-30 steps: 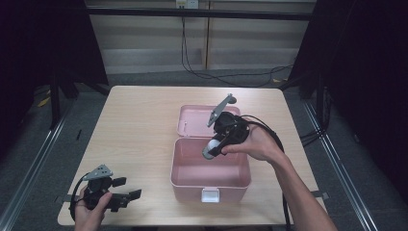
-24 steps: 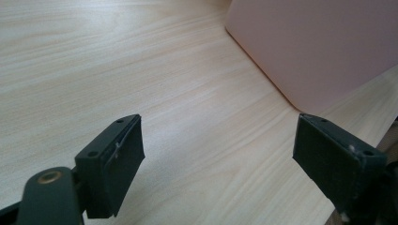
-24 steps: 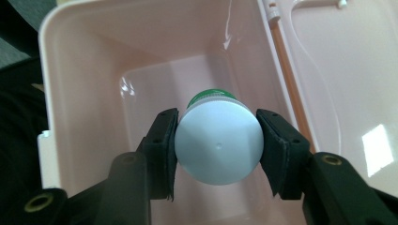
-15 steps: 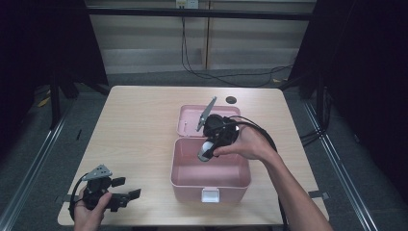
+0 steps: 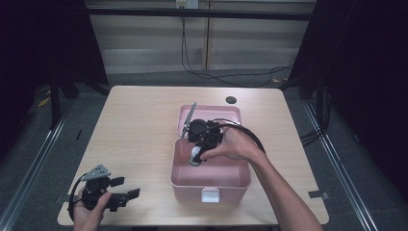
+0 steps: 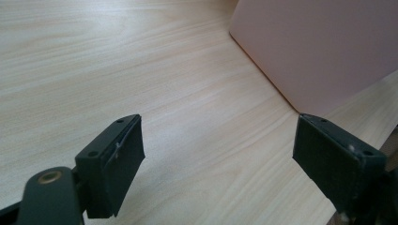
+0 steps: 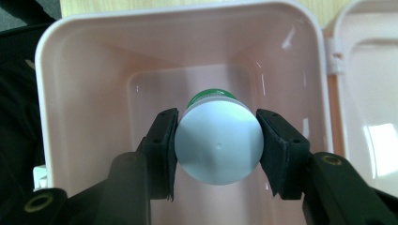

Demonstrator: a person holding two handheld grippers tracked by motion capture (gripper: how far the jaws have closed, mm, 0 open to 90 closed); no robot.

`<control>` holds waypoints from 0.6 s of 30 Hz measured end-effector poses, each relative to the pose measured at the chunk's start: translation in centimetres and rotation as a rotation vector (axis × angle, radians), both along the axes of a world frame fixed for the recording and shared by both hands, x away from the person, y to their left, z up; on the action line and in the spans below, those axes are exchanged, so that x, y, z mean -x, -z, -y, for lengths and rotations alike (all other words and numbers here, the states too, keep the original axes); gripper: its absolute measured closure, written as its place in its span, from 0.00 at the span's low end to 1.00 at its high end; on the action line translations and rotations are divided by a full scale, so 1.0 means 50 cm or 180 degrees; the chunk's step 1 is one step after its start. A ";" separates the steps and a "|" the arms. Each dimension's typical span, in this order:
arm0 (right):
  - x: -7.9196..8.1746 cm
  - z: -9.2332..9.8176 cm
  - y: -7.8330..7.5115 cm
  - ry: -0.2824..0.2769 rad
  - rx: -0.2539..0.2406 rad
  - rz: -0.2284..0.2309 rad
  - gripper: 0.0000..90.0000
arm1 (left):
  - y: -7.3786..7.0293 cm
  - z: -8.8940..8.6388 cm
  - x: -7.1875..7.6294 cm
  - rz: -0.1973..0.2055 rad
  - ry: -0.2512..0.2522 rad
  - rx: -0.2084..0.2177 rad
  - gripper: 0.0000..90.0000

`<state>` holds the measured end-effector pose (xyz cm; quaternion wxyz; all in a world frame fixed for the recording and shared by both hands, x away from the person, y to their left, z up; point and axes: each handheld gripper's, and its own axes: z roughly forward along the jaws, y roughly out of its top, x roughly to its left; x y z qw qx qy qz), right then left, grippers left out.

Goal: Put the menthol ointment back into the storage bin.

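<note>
A pink box (image 5: 211, 185) stands open in the middle of the table, its lid (image 5: 226, 113) laid flat behind it. My right gripper (image 5: 196, 159) points down into the box, shut on a white bottle (image 5: 195, 154). In the right gripper view the bottle's (image 7: 218, 150) round white base faces the camera, a green band shows beyond it, and the right gripper (image 7: 217, 136) pads press on both its sides above the box's inner wall (image 7: 84, 70). My left gripper (image 5: 130, 195) rests open near the table's front left corner. Nothing lies between the left gripper (image 6: 218, 154) pads, and the box's outer wall (image 6: 319, 51) is ahead.
A small dark round spot (image 5: 231, 100) sits on the table behind the lid. The open lid (image 7: 371, 93) lies beside the box. Cables (image 5: 250, 134) trail from the right gripper over the lid. Bare wooden tabletop (image 5: 134, 130) spreads left of the box.
My right hand has carried the bottle leftward over the open box, and the gripper has tilted more upright. The left gripper has stayed where it was.
</note>
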<state>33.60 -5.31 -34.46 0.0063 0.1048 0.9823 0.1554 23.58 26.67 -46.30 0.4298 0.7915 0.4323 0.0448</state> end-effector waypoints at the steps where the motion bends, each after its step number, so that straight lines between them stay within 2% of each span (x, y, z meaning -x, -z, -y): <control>1: 0.000 0.000 0.000 0.0000 0.0000 0.0000 0.57 | 0.000 0.000 0.000 0.0000 0.0000 0.0000 0.18; 8: -0.008 -0.037 0.018 -0.0135 0.0134 -0.0052 0.57 | 0.000 -0.005 0.000 0.0008 -0.0060 0.0020 0.18; 18: -0.012 -0.071 0.044 -0.0182 0.0295 -0.0148 0.57 | 0.000 -0.006 -0.001 -0.0008 -0.0056 0.0020 0.18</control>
